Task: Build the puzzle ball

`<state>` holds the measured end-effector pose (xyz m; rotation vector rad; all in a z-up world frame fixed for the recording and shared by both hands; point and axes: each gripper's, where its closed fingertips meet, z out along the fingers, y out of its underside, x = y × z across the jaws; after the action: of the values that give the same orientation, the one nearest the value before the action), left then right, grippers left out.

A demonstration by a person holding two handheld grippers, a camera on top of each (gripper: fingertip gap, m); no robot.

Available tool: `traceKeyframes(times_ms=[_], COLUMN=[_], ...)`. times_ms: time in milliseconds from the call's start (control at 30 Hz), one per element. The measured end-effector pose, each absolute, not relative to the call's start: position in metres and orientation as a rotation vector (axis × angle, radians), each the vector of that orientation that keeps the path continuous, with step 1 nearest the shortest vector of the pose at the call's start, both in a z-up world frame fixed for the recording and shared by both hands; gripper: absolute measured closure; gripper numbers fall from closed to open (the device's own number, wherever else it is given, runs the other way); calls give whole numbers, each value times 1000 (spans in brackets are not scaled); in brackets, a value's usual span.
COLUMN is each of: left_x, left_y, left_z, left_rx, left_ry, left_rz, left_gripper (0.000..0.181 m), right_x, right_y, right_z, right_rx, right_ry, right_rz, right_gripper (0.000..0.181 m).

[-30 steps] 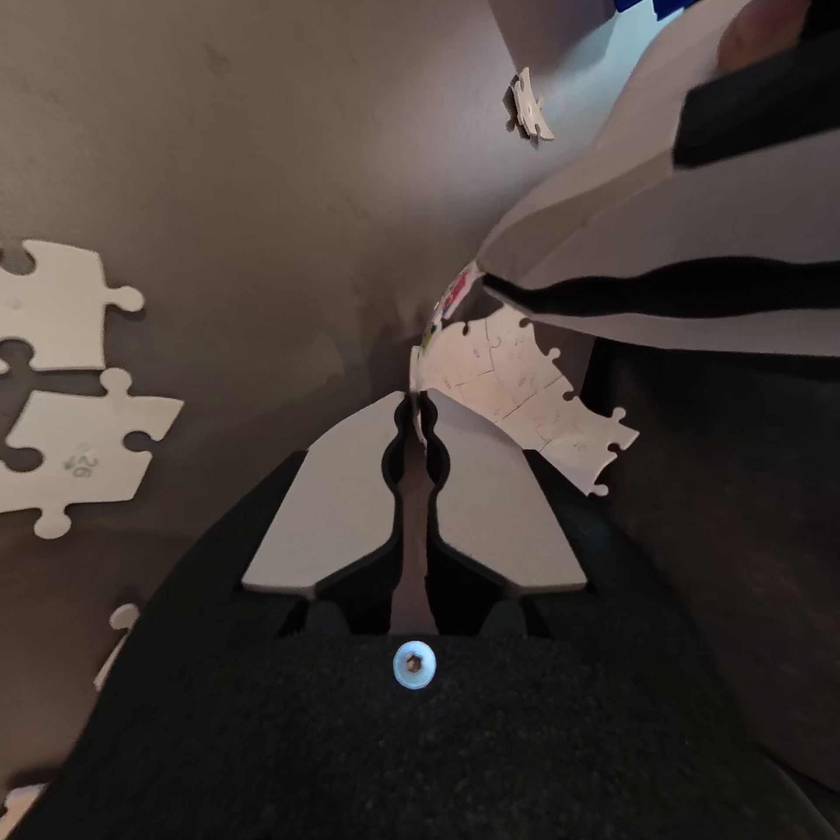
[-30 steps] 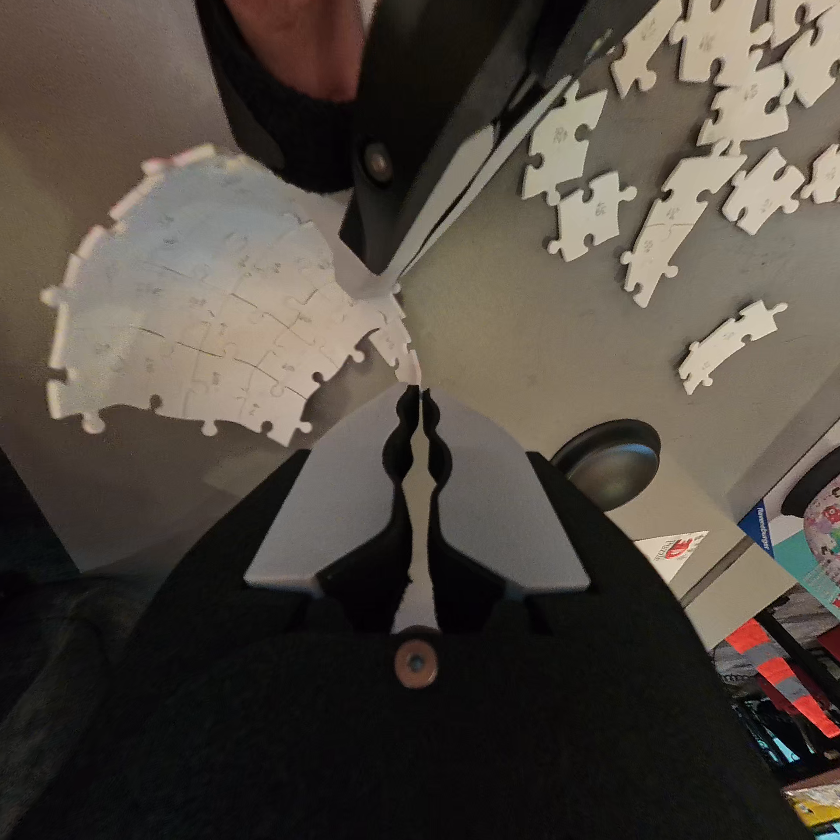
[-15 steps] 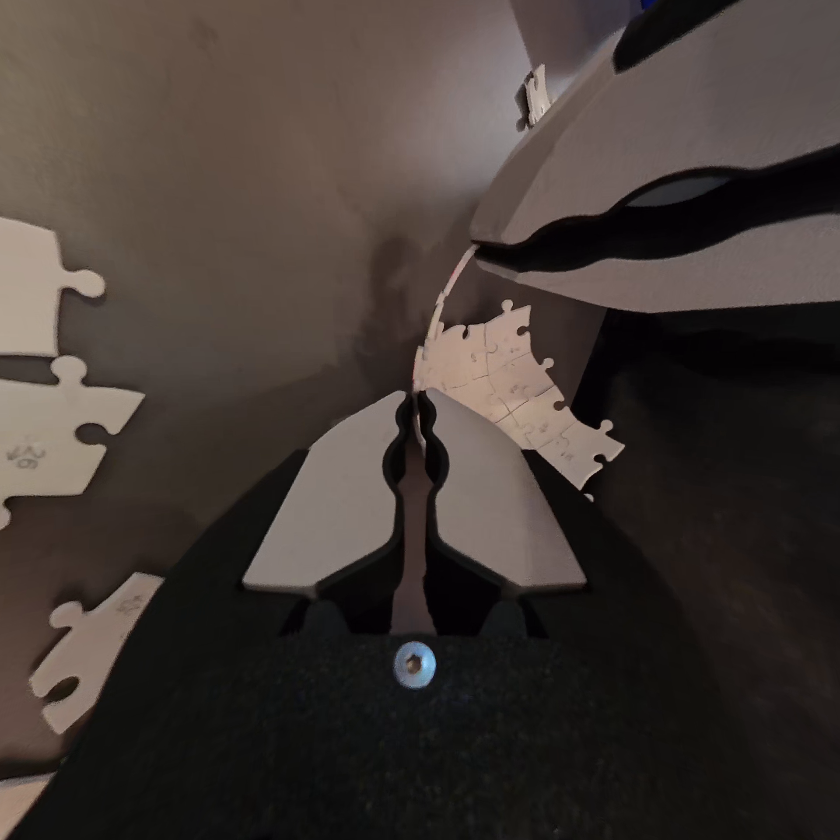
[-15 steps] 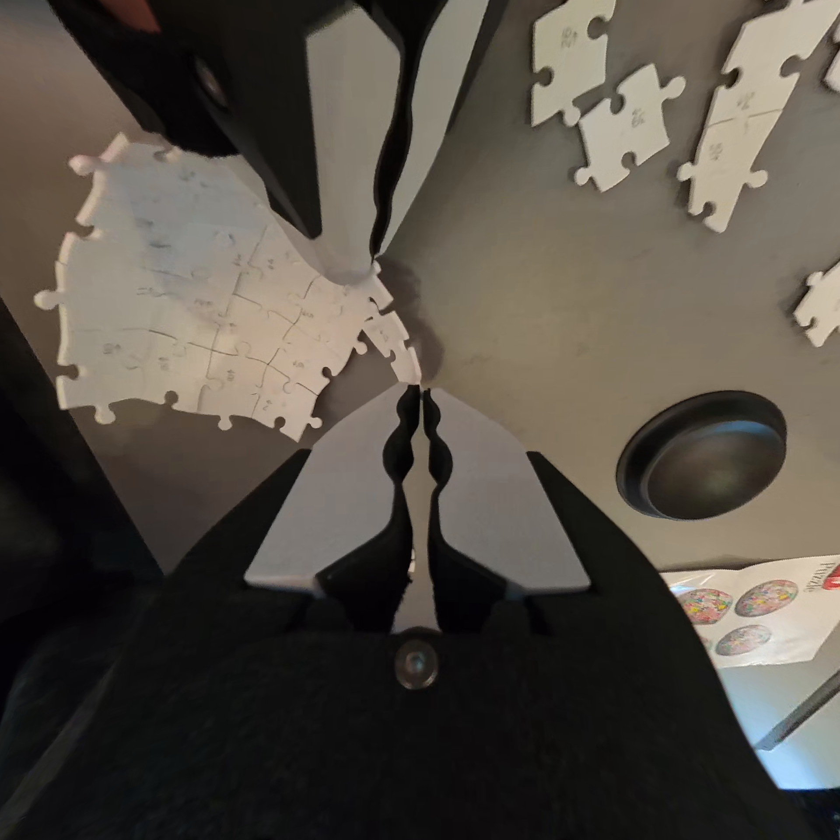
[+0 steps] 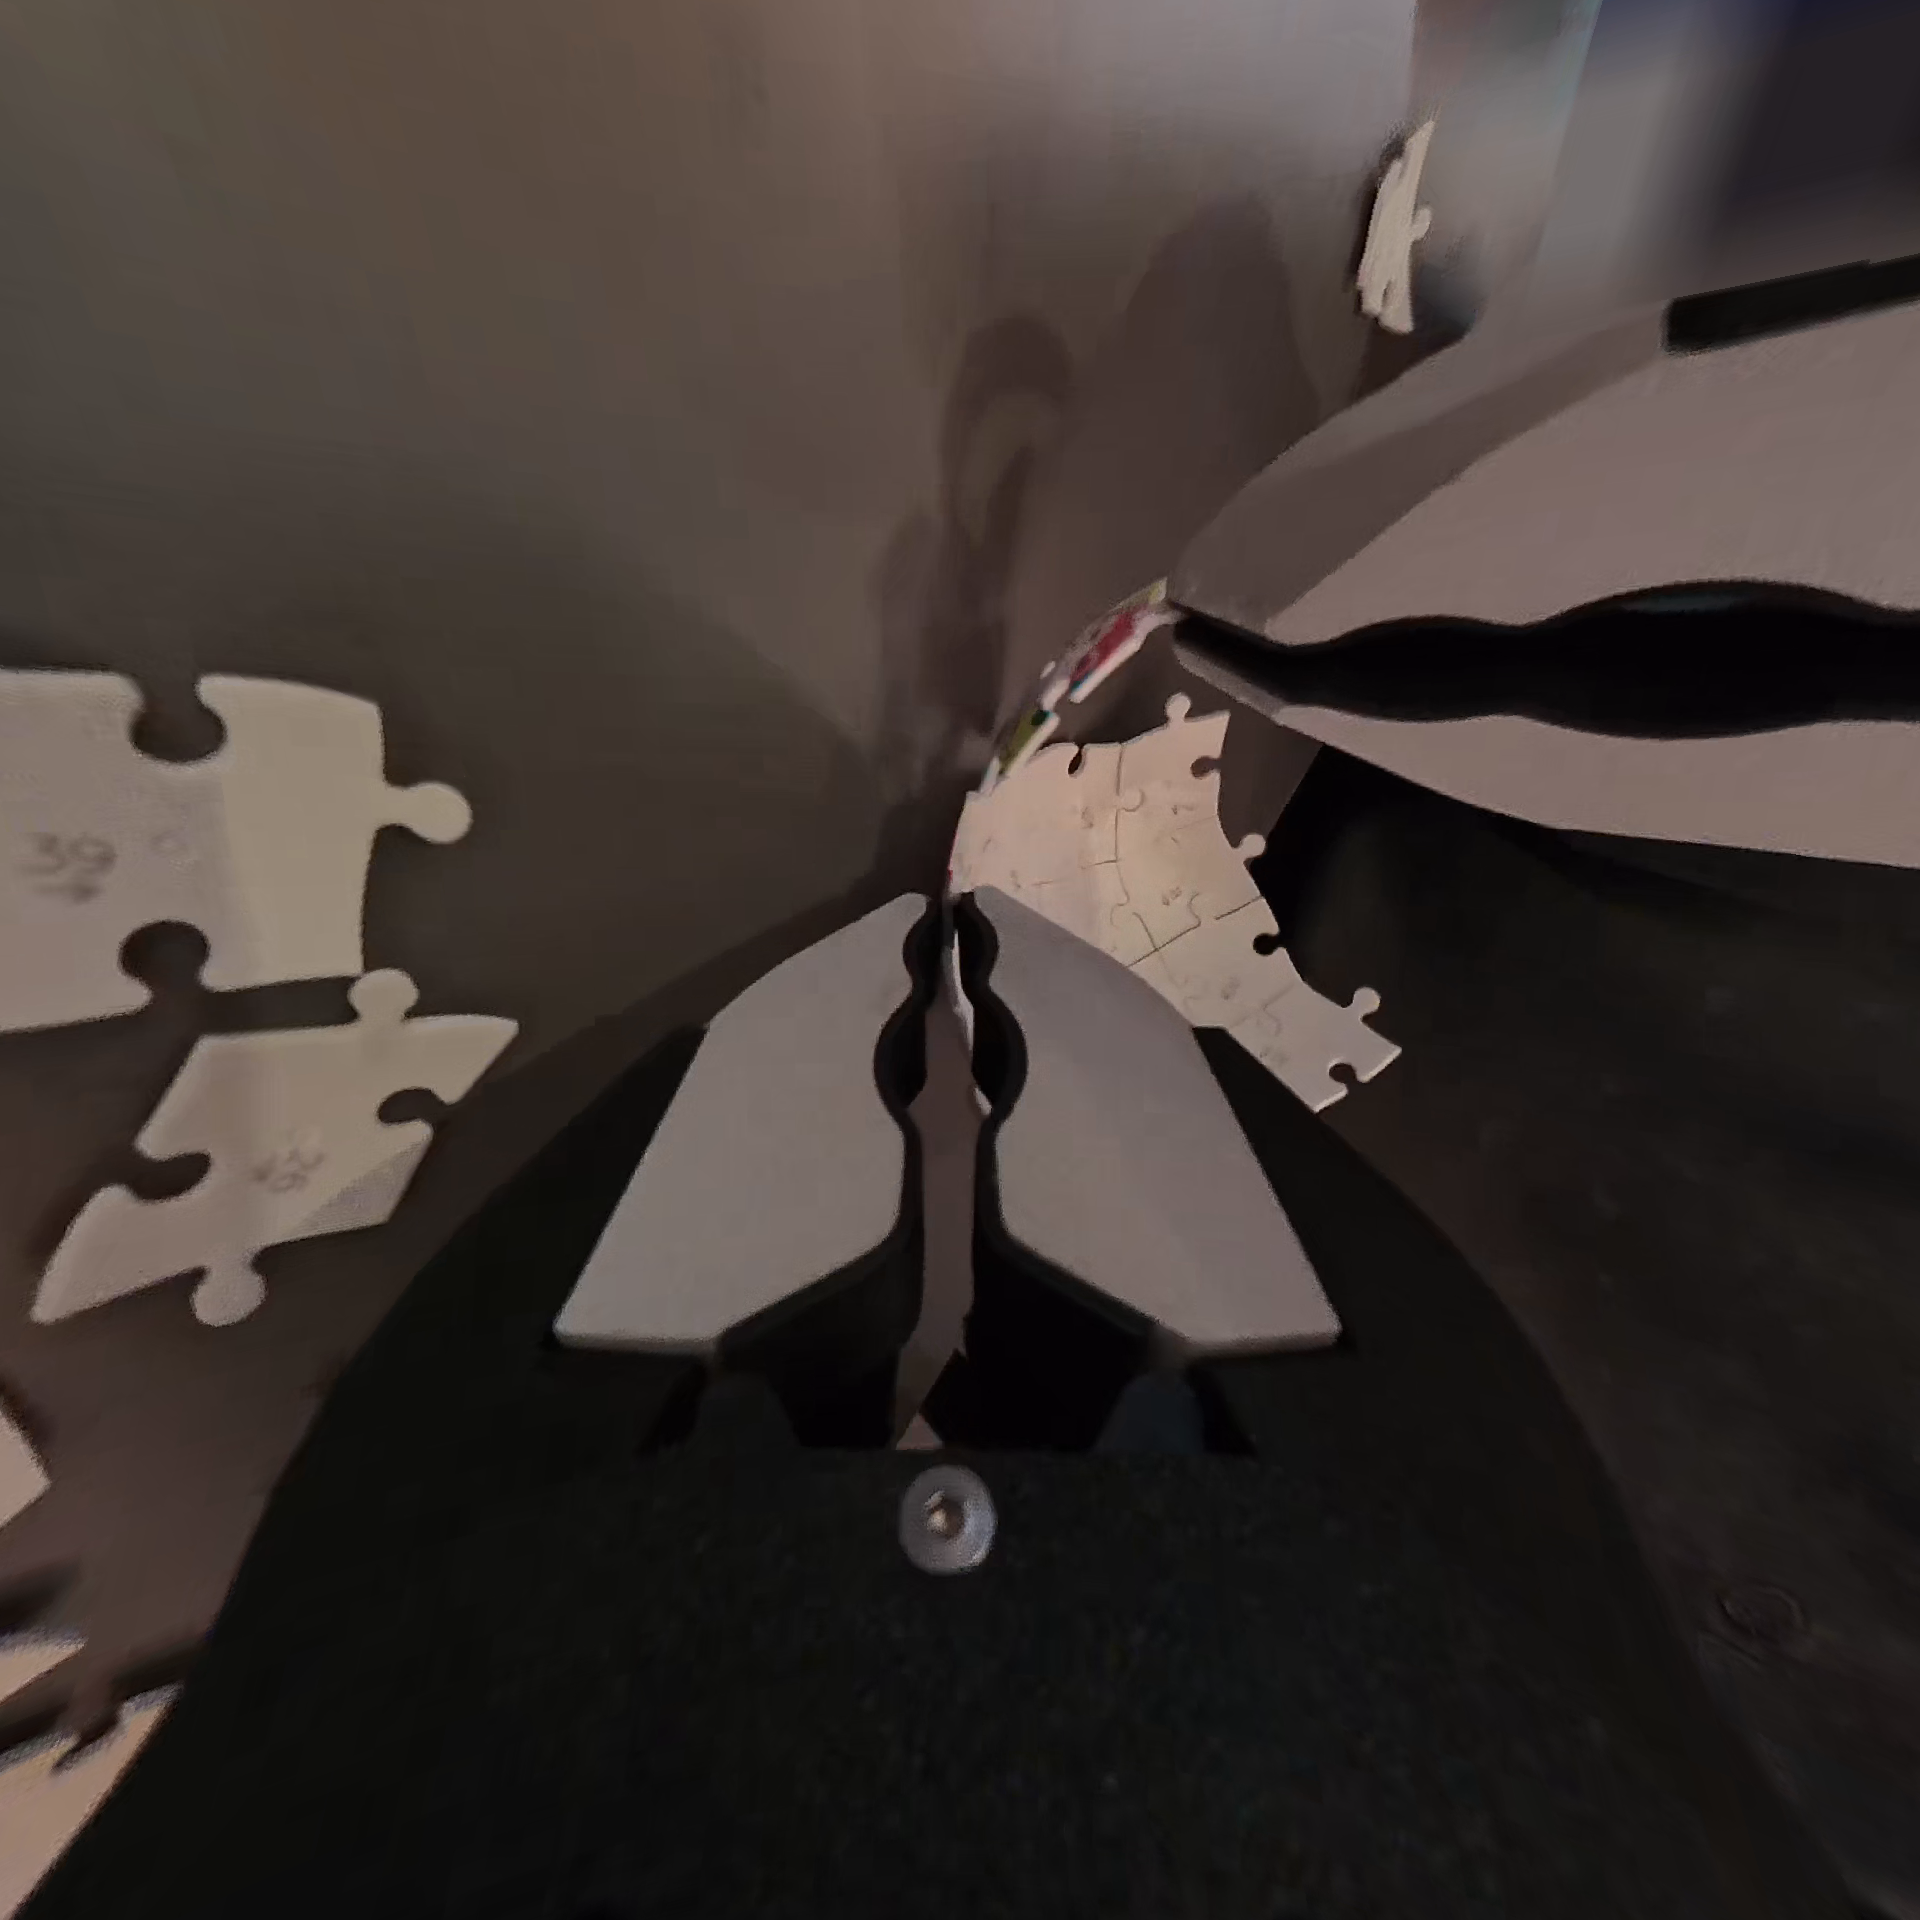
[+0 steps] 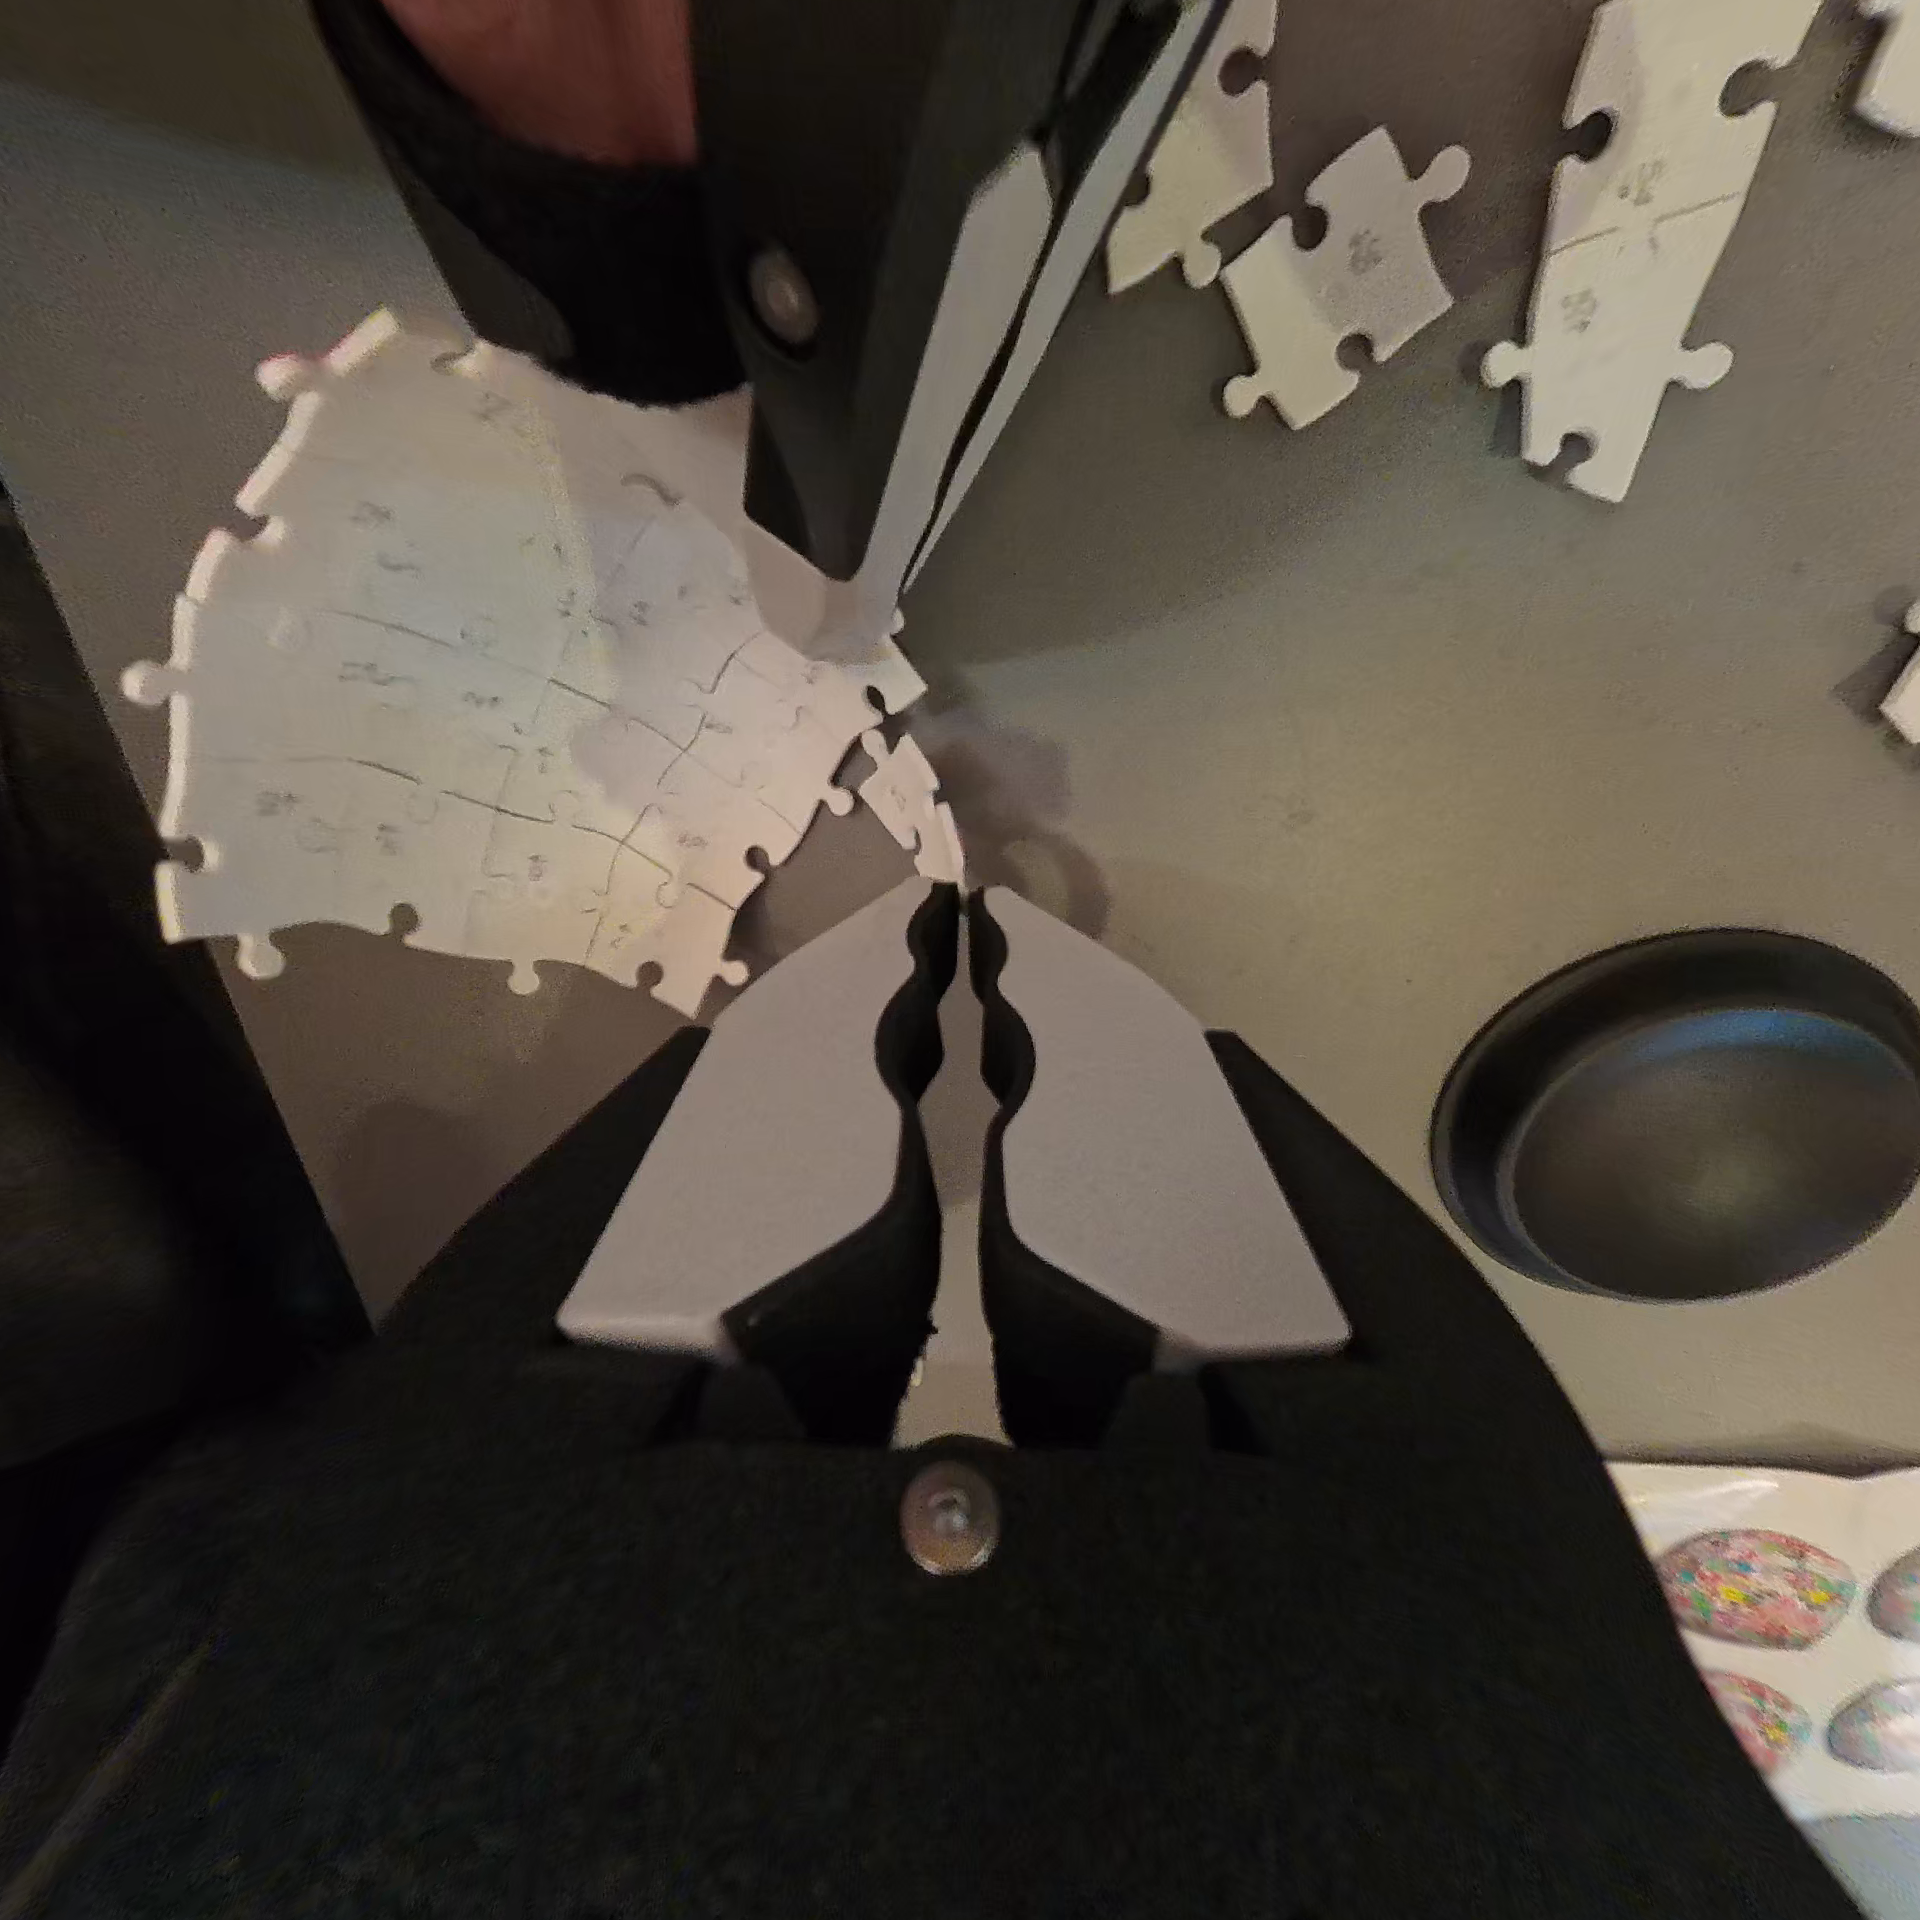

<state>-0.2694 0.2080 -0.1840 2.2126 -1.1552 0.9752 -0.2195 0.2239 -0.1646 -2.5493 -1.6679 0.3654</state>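
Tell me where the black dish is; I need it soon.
In the right wrist view, the black dish sits on the grey table, right of the right gripper, above a printed sheet.

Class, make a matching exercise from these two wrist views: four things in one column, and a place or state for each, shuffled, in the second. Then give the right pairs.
Things
1. assembled curved section
2. black dish
3. loose pieces
4. printed sheet

Places or states
A. lying white side up, separate, far side of the table
B. gripped at its edge by both the left tool and the right tool
C. at the near right corner, showing colourful balls
D. empty, on the table right of the right tool

Pairs: 1-B, 2-D, 3-A, 4-C
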Motion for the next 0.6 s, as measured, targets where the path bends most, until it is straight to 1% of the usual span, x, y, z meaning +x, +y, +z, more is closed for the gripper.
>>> traceKeyframes(times_ms=[33,267,400,500,600], left_x=[-269,-257,-253,-249,-243], left_y=[208,207,208,209,209], left_z=[-184,-185,-184,-184,-184], left_rx=[2198,2120,2061,2012,1974], left_ry=[-1153,-1160,-1174,-1185,-1202], left_rz=[955,873,810,759,715], left_gripper=[179,179,179,179,179], right_x=[-217,-209,-194,-186,-188], right_y=[225,208,206,205,207], right_z=[-164,-147,-163,-176,-177], right_rx=[-2545,-2444,-2529,-2593,-2600], right_ry=[-1651,-1398,-1164,-1083,-1025], right_rz=[392,866,991,1002,1014], right_gripper=[179,179,179,179,179])
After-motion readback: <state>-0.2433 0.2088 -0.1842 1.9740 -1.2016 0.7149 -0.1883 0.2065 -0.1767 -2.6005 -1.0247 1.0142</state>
